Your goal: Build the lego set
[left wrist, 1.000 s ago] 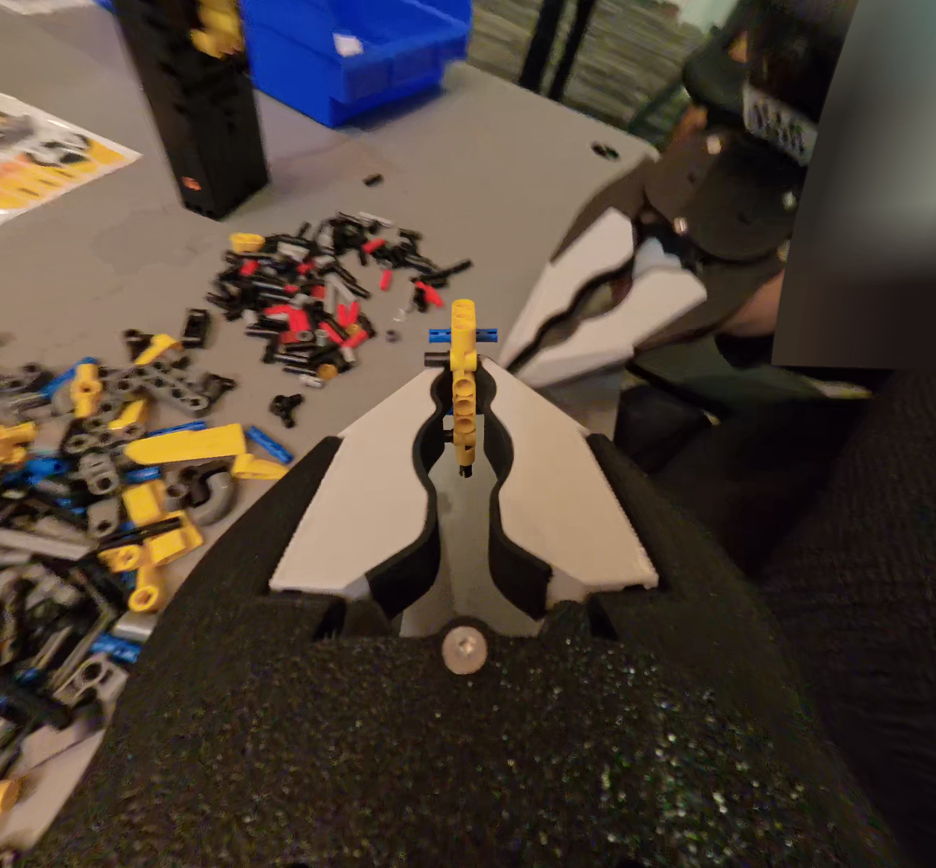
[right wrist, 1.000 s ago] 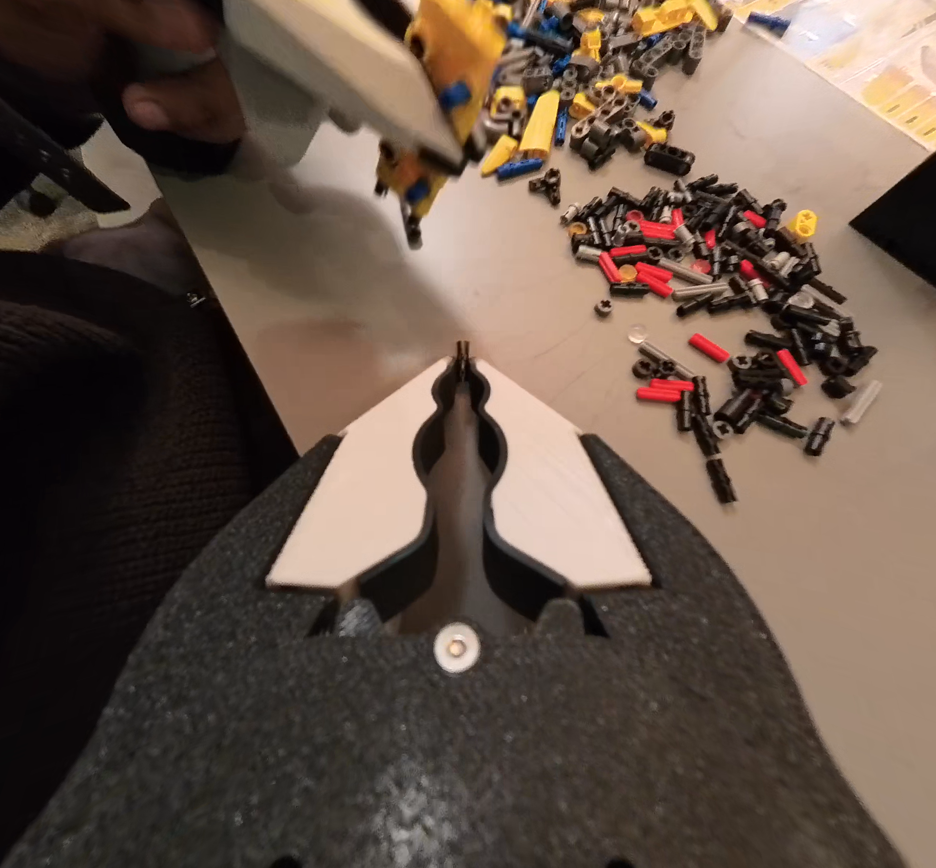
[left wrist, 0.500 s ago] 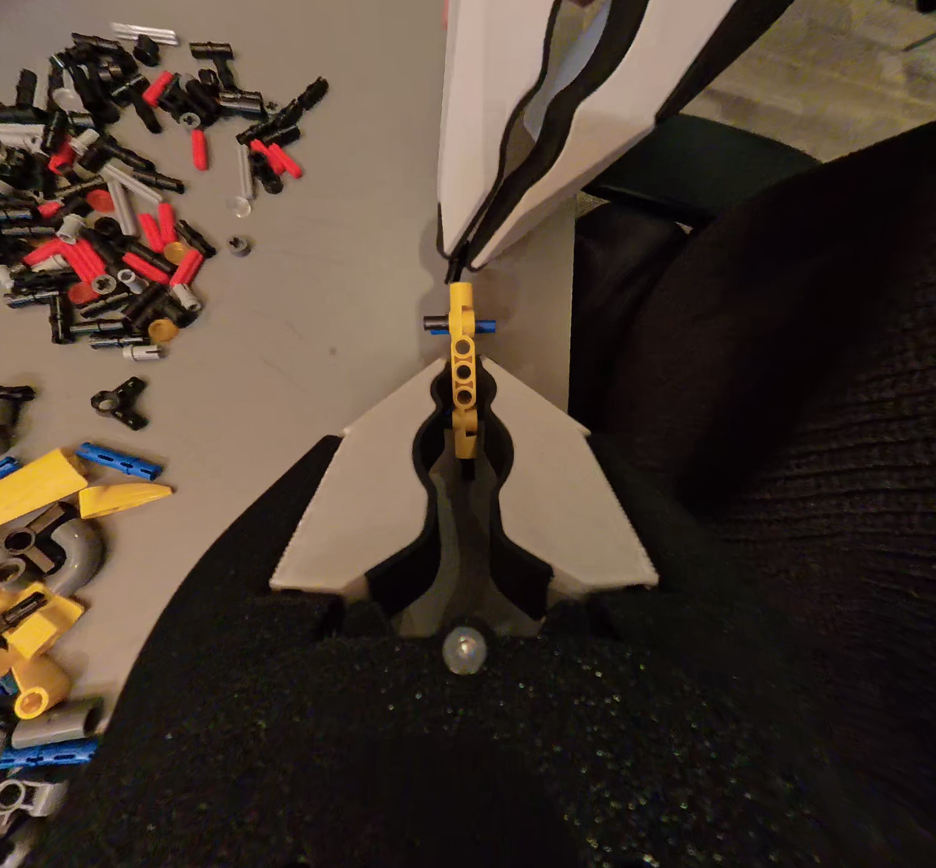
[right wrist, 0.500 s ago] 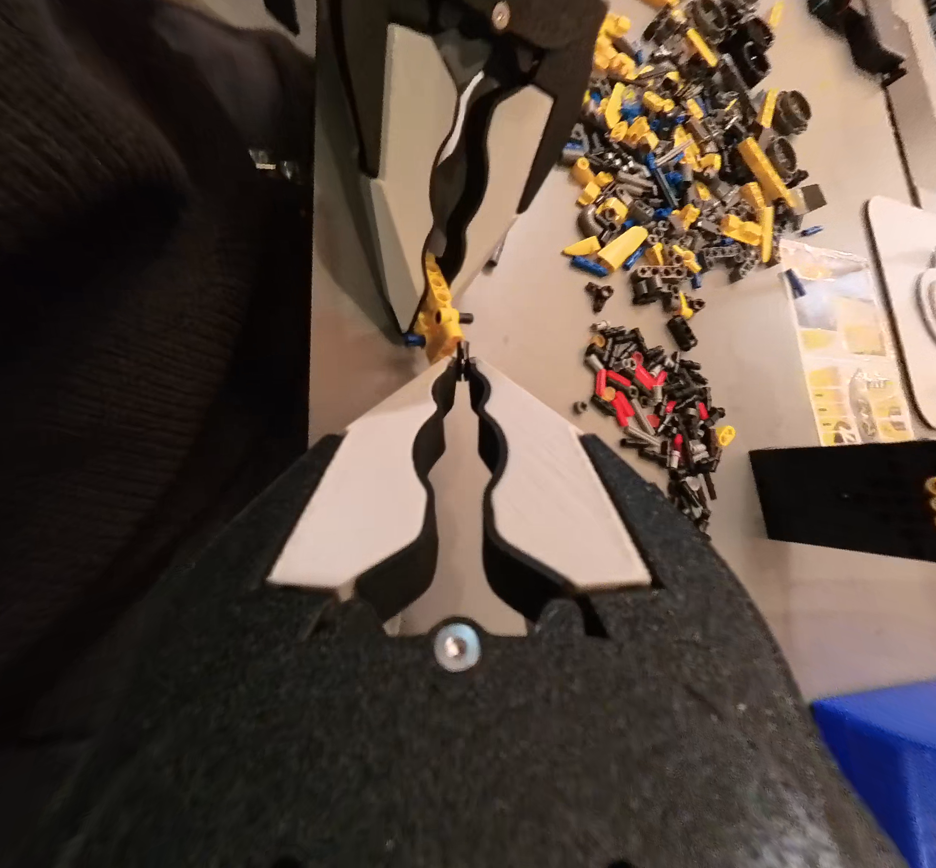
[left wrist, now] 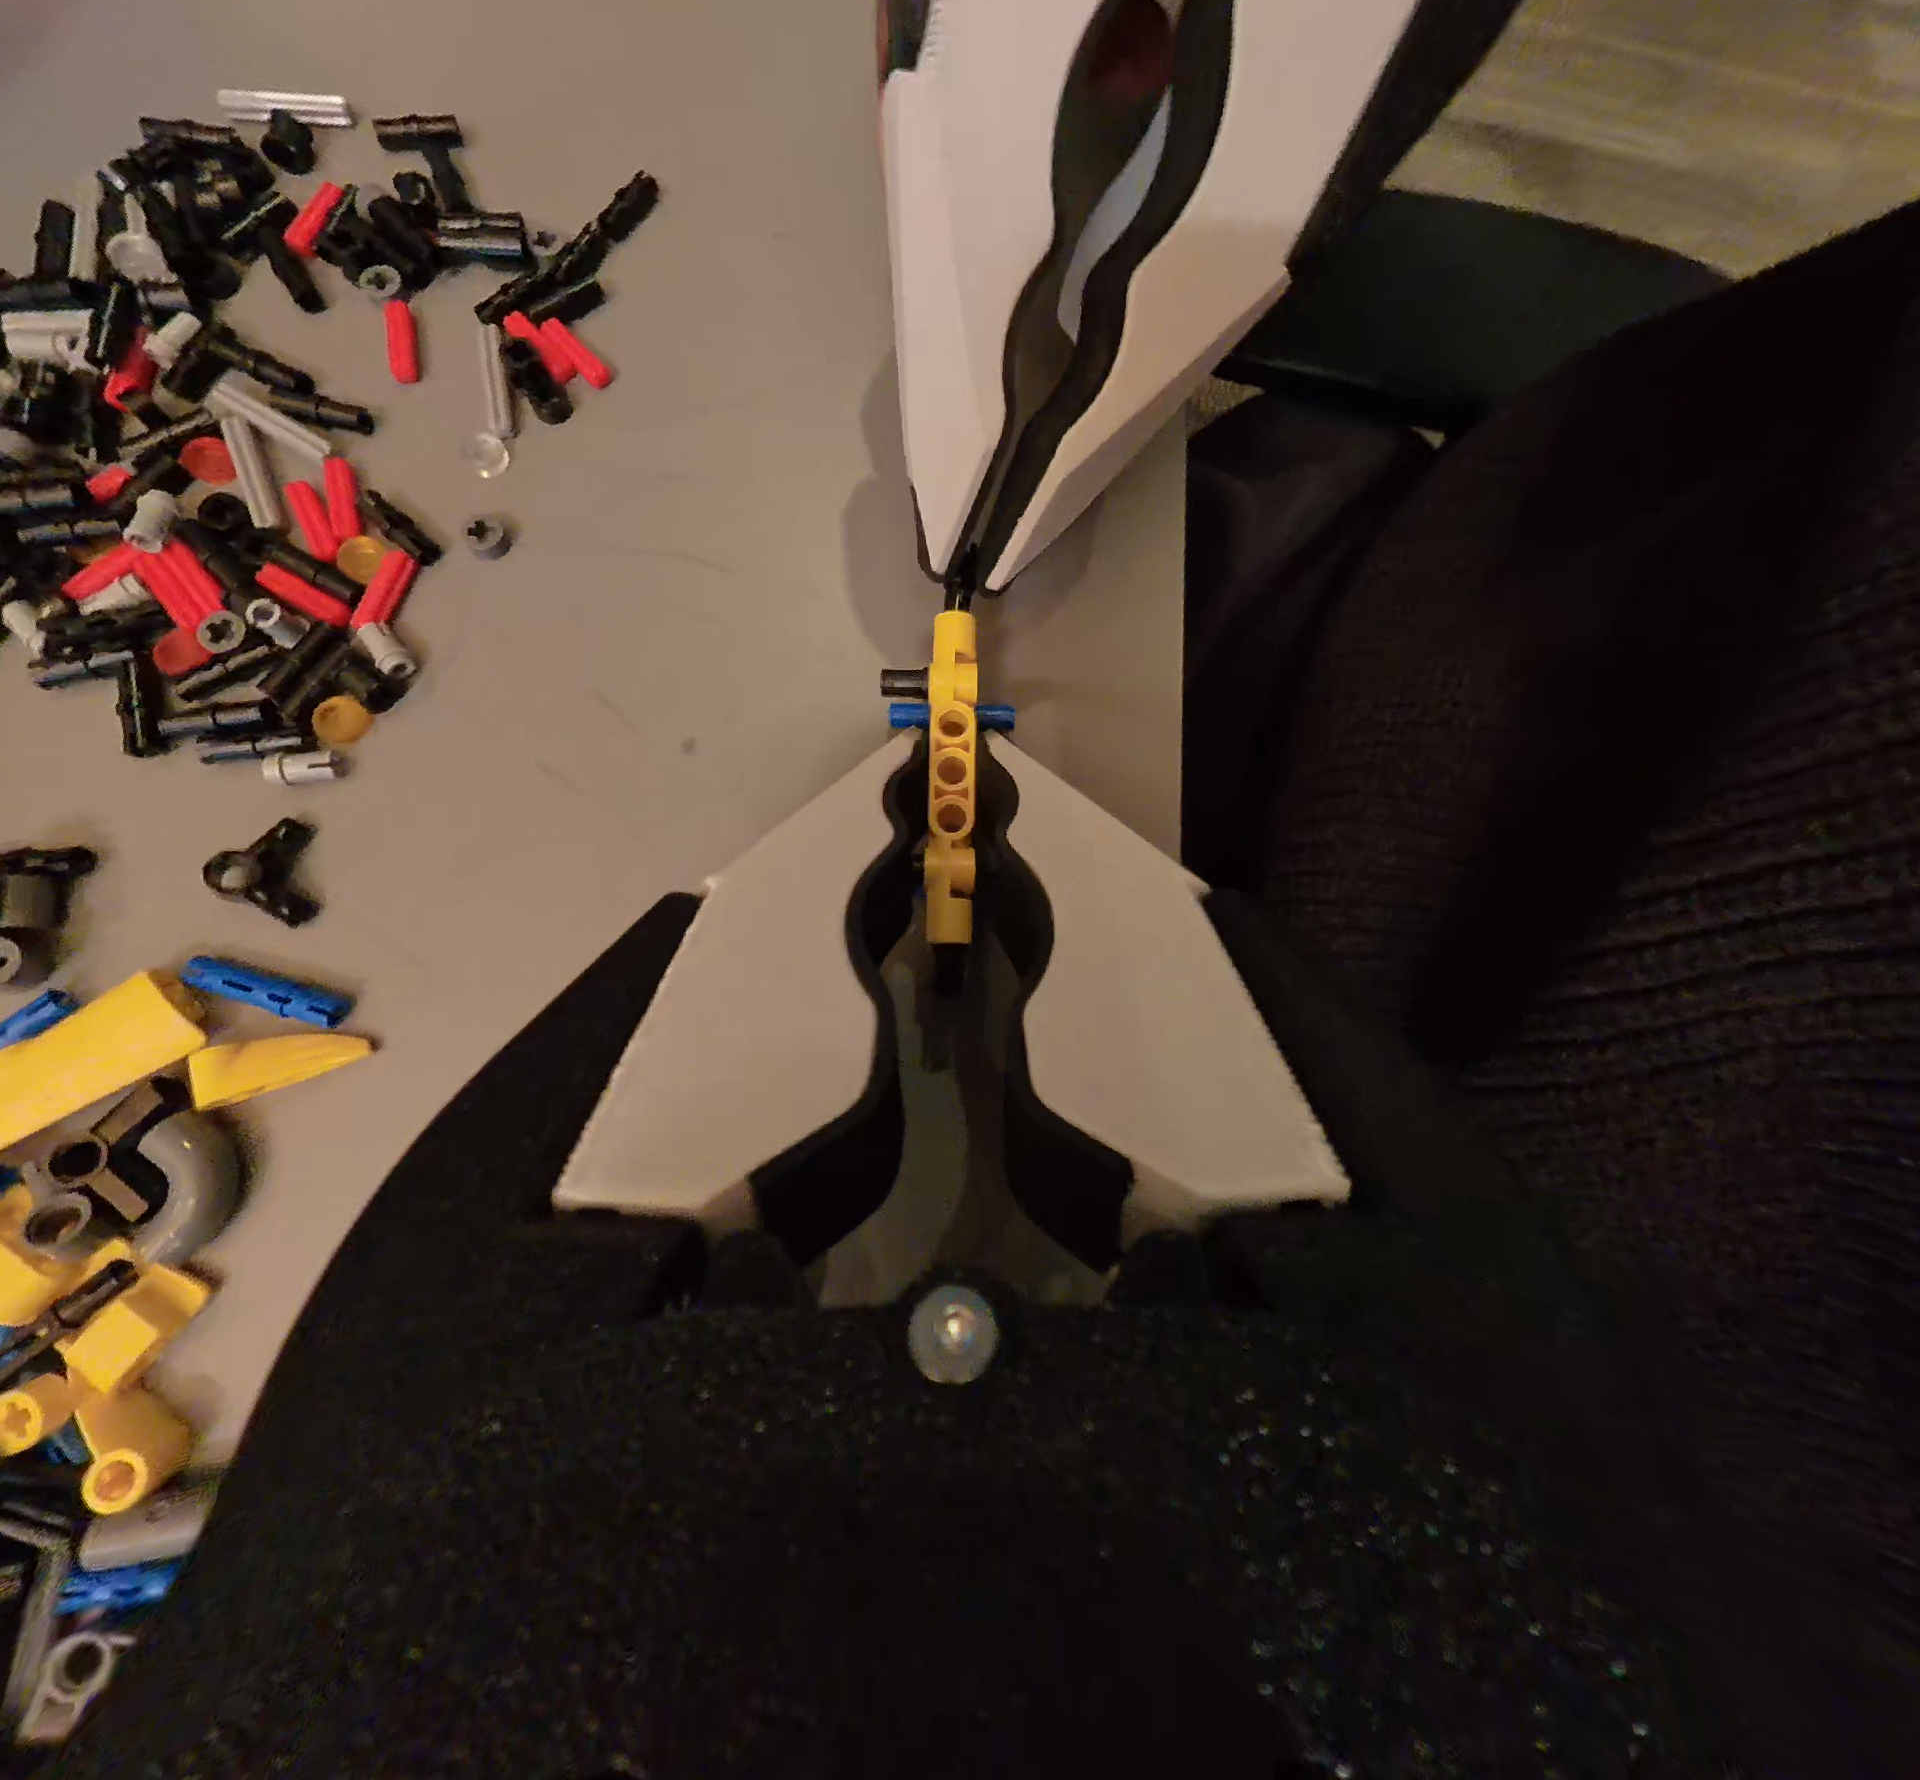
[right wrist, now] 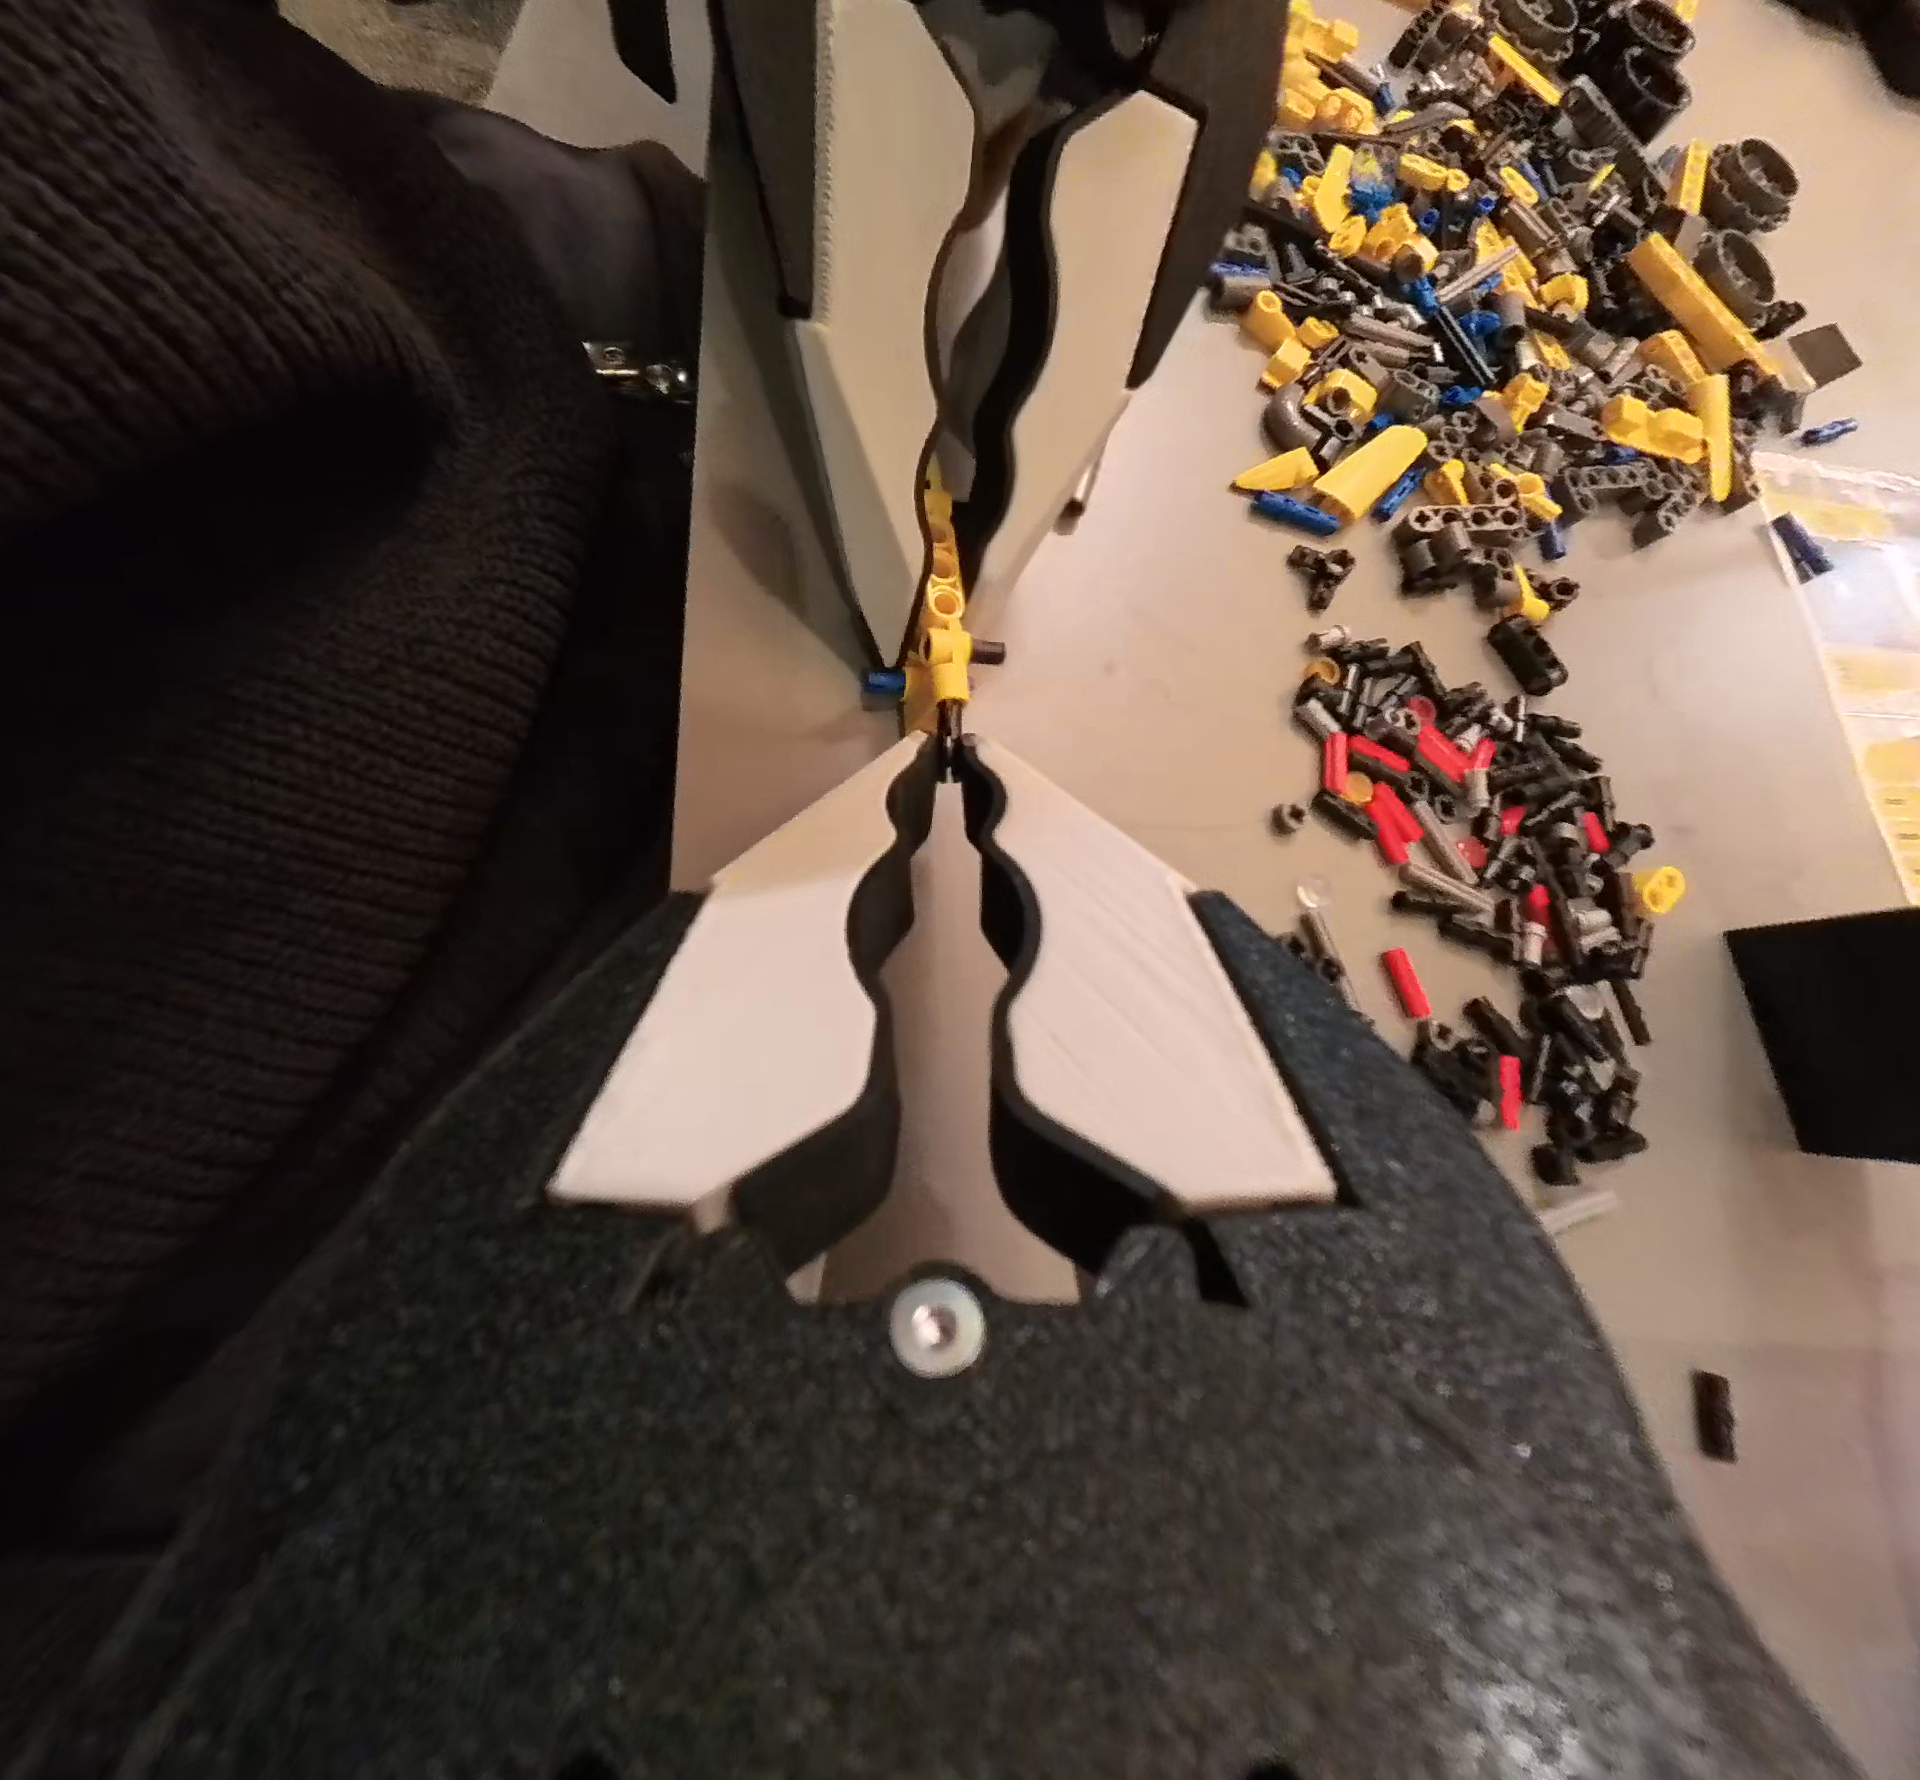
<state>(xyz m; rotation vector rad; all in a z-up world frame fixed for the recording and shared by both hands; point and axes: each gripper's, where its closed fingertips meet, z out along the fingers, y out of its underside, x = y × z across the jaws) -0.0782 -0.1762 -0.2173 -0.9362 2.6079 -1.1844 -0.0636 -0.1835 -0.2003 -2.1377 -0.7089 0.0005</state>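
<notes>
My left gripper (left wrist: 951, 741) is shut on a yellow beam with holes (left wrist: 951, 774). A blue pin (left wrist: 902, 715) and a black pin (left wrist: 902, 680) stick out across its far end. My right gripper (left wrist: 961, 577) comes in from above, shut on a small black pin (left wrist: 964, 590) that touches the beam's tip. In the right wrist view my right gripper (right wrist: 948, 751) pinches that black pin (right wrist: 948, 728) against the yellow beam (right wrist: 940, 665), which the left gripper (right wrist: 935, 639) holds from above. Both are held over the grey table (left wrist: 675, 120) near its edge.
A pile of black, red and grey pins (left wrist: 208, 483) (right wrist: 1486, 899) lies on the table. A bigger pile of yellow, grey and blue parts (right wrist: 1455, 328) (left wrist: 94, 1159) lies beyond, with black wheels (right wrist: 1621, 16), a printed sheet (right wrist: 1860, 639) and a black box (right wrist: 1839, 1034). Dark knit clothing (left wrist: 1610, 795) fills the table-edge side. Less than 4 cm separates the two grippers' tips.
The two grippers have come together tip to tip near the table edge. The right gripper's black pin now meets the end of the yellow beam, which has stayed in the left gripper.
</notes>
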